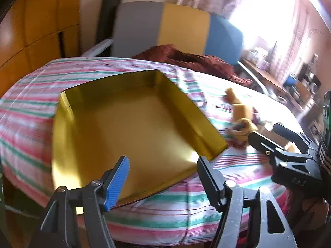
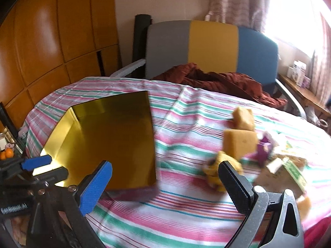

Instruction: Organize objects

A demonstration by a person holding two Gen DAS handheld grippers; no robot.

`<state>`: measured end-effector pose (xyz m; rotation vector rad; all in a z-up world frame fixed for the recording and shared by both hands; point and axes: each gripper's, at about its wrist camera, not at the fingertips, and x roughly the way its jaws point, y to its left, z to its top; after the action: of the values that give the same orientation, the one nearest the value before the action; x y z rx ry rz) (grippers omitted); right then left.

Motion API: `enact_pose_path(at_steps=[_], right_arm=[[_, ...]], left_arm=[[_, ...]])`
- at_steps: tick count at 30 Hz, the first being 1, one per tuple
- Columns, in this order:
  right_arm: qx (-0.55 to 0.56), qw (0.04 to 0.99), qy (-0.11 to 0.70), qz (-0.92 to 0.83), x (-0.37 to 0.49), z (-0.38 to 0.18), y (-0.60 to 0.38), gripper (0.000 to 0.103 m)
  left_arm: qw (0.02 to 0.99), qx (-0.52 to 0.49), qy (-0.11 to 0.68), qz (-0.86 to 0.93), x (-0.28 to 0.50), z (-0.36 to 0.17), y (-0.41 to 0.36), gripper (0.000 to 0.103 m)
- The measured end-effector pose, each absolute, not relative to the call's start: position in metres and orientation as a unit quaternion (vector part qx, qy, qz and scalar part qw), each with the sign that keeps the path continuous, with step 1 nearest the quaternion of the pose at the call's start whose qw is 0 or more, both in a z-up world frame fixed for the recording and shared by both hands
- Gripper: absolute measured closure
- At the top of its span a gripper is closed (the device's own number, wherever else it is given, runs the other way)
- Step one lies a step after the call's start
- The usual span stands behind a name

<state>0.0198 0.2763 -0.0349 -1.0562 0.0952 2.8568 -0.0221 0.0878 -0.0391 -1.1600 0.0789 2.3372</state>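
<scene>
An empty gold tray-like box (image 1: 132, 128) lies on the striped bedspread (image 1: 31, 107); it also shows at the left of the right wrist view (image 2: 115, 140). My left gripper (image 1: 163, 165) is open and empty over the box's near edge. My right gripper (image 2: 165, 175) is open and empty, just right of the box; it shows at the right of the left wrist view (image 1: 266, 134). A pile of small things lies to the right: yellow sponge blocks (image 2: 240, 142), a yellow cloth item (image 2: 215, 169), a purple piece (image 2: 263, 146) and a green-printed packet (image 2: 295, 173).
A dark red cloth (image 2: 223, 80) lies at the back of the bed before a grey, yellow and blue headboard (image 2: 213, 45). A wooden wardrobe (image 2: 51, 41) stands at the left. A cluttered shelf (image 1: 275, 80) runs along the bright window at the right.
</scene>
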Motion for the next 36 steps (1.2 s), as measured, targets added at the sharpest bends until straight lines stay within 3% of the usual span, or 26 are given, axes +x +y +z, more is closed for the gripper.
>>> enact_pose_path(at_steps=[12, 20, 28, 30, 31, 36], right_arm=[[-0.358, 0.159, 0.075, 0.917, 0.085, -0.014, 0.406, 0.0], [-0.354, 0.216, 0.119, 0.902, 0.111, -0.012, 0.456, 0.0], [-0.363, 0.219, 0.136, 0.896, 0.116, -0.021, 0.466, 0.0], [-0.363, 0.217, 0.14, 0.895, 0.115, -0.022, 0.466, 0.0], [-0.364, 0.216, 0.141, 0.895, 0.114, -0.023, 0.465, 0.0], [-0.377, 0.205, 0.145, 0.892, 0.106, -0.028, 0.464, 0.0]], left_arm=[[0.396, -0.428, 0.111, 0.805, -0.012, -0.026, 0.198, 0.033], [0.415, -0.428, 0.203, 0.777, -0.011, -0.05, 0.282, 0.033], [0.396, -0.448, 0.227, 0.769, -0.029, -0.083, 0.328, 0.033], [0.395, -0.455, 0.232, 0.764, -0.035, -0.092, 0.333, 0.041], [0.397, -0.462, 0.227, 0.759, -0.037, -0.097, 0.333, 0.05], [0.418, -0.449, 0.197, 0.765, -0.033, -0.091, 0.316, 0.057]])
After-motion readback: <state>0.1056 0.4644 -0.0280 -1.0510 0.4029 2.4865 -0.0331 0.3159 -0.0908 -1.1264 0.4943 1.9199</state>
